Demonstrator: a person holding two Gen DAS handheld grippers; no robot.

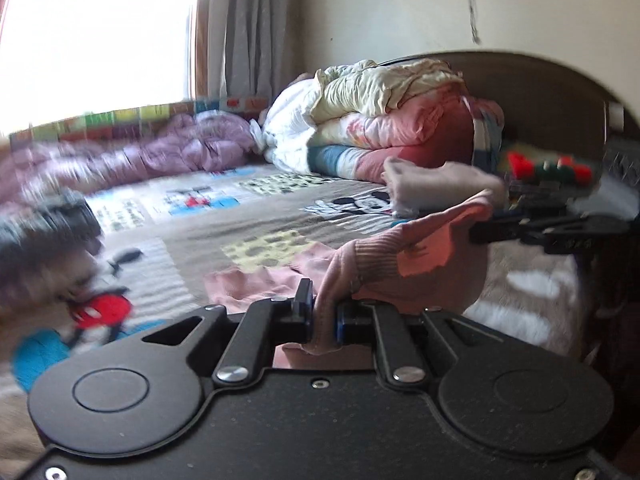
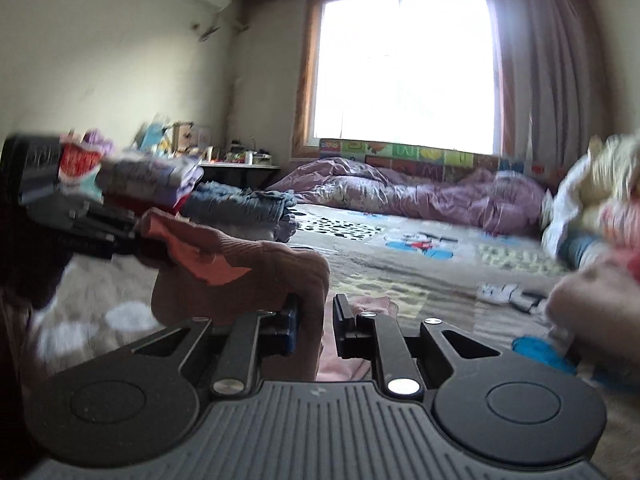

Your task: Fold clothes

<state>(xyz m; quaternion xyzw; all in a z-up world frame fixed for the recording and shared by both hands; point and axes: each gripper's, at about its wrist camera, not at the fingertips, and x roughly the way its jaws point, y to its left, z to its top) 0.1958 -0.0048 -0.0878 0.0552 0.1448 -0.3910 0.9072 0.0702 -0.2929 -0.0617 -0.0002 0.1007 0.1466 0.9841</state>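
Garment: pink ribbed knit garment (image 1: 376,268) with orange patch, held up above the bed betw. both grippers; lower part lies on the bedcover near the left gripper
Left gripper: black two-finger left gripper (image 1: 323,320), jaws narrow, pads pressed on a fold of the pink knit; the cloth goes down betw. the fingers
Right gripper: black two-finger right gripper (image 2: 316,330), jaws narrow with a small gap, pink cloth hangs betw. them and lies against the left-side pad; from left wrist view its tips pinch the garment's upper corner
Bed: grey quilted cartoon-print bedcover (image 1: 208,236) under everything
Bedding pile: rolled stack of white, pink and cream quilts (image 1: 380,120) at the dark headboard, well apart from the garment
Purple duvet: crumpled lilac duvet (image 2: 400,192) along the window side
Folded stack: folded clothes pile, blue denim and purple pieces (image 2: 240,204), left in right wrist view, behind the garment
Window: bright window (image 2: 404,68) with grey curtain (image 2: 548,80) beside it
Blur: edges of both views smeared, details there not readable
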